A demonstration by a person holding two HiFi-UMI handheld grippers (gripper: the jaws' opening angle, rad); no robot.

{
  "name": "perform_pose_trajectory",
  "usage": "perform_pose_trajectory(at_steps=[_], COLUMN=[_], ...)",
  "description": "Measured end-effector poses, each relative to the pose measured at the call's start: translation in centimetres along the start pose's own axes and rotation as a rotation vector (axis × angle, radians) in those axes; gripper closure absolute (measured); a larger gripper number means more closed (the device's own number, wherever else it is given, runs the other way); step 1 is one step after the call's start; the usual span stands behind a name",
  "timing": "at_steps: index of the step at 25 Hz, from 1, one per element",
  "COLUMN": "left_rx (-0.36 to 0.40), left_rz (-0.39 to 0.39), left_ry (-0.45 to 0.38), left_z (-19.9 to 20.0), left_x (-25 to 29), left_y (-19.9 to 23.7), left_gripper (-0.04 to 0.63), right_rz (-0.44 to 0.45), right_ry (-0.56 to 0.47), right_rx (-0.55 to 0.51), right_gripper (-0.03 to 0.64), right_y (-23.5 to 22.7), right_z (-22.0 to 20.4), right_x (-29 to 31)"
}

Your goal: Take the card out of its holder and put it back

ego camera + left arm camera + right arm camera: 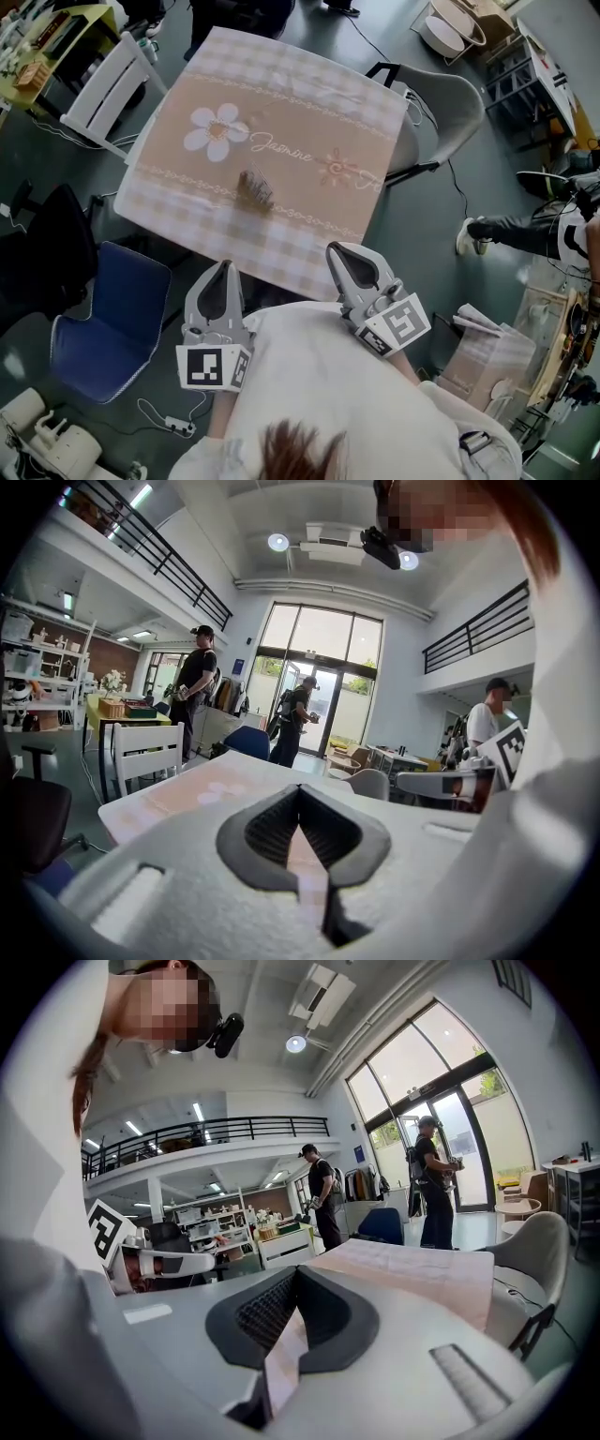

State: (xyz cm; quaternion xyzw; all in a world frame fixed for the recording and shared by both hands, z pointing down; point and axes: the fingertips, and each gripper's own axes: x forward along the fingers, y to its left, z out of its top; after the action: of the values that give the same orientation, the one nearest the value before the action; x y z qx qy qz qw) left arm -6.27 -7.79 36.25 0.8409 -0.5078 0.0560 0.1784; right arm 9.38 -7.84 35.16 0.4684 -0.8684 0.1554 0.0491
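Fingers together, empty: L gripper [225, 267] & R gripper [336, 250], at table [309, 112] edge; holder [254, 187] mid-table, well apart.

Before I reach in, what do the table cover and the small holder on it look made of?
The checked pink-beige table cover with a daisy print looks like matte cloth or soft vinyl: it drapes over the edges without glare. The small grey-brown holder on it is too small to judge; perhaps plastic or metal.

Grey floor [412, 234], blue chair [111, 319], white slatted chair [108, 89], tall glazed doors [319, 691] under round ceiling lights [277, 542]
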Motion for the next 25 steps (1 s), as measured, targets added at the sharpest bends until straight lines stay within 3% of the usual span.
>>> perform_pose_trajectory(at_steps=[16,25], left_rx=[-0.023,-0.021], left_rz=[-0.011,0.03], left_ry=[-0.018,-0.034], left_z=[0.2,-0.2], left_x=[-1.4,-3.7], left_y=[1.9,4.5], left_gripper=[0.595,0.595], right_rz=[0.004,0.008], right_ry=[-0.031,-0.03], right_rx=[-0.075,-0.117], right_gripper=[0.615,0.526], right_y=[1.9,0.7], right_z=[2.0,2.2], right_x=[2.1,7.9])
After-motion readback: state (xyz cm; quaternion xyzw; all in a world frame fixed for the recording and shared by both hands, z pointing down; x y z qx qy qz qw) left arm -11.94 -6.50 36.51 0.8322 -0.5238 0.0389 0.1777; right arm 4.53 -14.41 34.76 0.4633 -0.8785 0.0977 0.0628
